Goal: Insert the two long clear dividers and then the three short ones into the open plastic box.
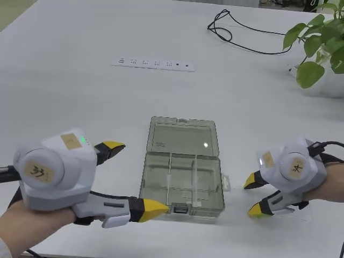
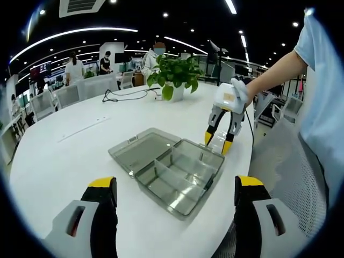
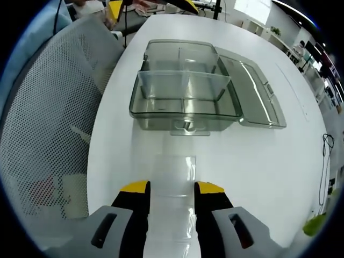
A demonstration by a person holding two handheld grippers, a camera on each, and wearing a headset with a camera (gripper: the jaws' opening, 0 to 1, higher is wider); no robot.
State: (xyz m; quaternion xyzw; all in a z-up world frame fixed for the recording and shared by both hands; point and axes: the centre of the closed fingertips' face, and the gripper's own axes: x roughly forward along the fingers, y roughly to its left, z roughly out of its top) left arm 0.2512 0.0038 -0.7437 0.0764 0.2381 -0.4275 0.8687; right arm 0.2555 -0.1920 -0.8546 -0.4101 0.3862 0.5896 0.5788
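Note:
The open clear plastic box lies in the middle of the white table, its lid folded flat behind it. Clear dividers stand inside the box, splitting it into compartments. My left gripper is open just left of the box, its jaws wide apart on either side of the box's near corner. My right gripper sits a short way right of the box and also shows as the far gripper. It is shut on a short clear divider, pointing at the box's side.
A white power strip lies behind the box; a black cable and a potted plant are at the far right. The table edge and a grey mesh chair are close to my right gripper. People stand far off.

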